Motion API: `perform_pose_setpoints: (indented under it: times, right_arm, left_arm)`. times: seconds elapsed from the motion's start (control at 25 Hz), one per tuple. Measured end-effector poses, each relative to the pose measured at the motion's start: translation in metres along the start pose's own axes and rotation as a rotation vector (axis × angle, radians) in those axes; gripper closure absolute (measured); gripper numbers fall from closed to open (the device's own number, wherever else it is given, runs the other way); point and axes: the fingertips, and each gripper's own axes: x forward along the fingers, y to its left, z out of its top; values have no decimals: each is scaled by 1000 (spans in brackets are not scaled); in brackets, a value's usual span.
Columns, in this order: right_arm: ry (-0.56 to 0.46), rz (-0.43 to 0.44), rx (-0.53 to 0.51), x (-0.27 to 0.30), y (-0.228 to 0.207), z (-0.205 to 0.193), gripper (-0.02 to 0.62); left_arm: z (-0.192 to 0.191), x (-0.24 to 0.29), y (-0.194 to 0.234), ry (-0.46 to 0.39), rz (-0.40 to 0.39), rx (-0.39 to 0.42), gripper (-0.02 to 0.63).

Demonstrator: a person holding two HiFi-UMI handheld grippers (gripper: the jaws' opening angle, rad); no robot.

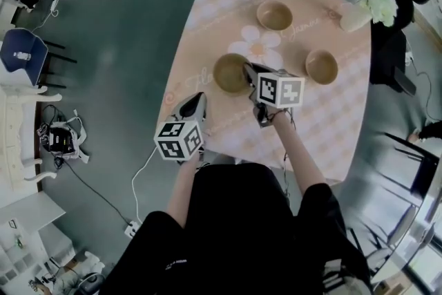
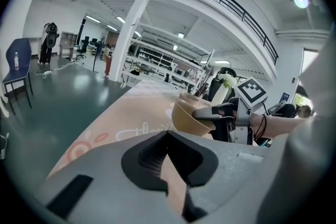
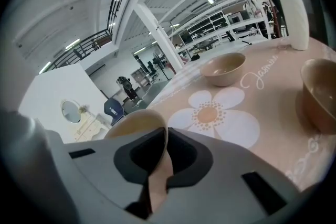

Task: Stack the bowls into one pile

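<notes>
Three tan bowls stand on the pink tablecloth (image 1: pixel 324 135). The nearest bowl (image 1: pixel 228 72) has its right rim pinched by my right gripper (image 1: pixel 247 72), which is shut on it; in the right gripper view that rim (image 3: pixel 134 122) runs between the jaws of the right gripper (image 3: pixel 165 131). A second bowl (image 1: pixel 275 15) sits at the far middle and a third bowl (image 1: pixel 322 66) at the right. My left gripper (image 1: pixel 197 99) hovers near the table's front left edge, shut and holding nothing, a short way from the held bowl (image 2: pixel 188 117).
A white vase with pale flowers (image 1: pixel 362 10) stands at the table's far right corner. A large flower print (image 1: pixel 257 46) lies between the bowls. A blue chair (image 1: pixel 21 55), cables and white furniture are on the floor to the left.
</notes>
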Motion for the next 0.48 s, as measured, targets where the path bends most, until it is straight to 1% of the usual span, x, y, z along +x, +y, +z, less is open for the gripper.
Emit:
perform_pose_setpoints:
  times: [0.28, 0.48]
  right_arm:
    - [-124, -31, 82, -26, -10, 19, 588]
    - [-200, -54, 125, -51, -25, 34, 588]
  left_arm:
    - [15, 6, -16, -12, -68, 47, 609]
    - [21, 18, -36, 13, -103, 88, 609]
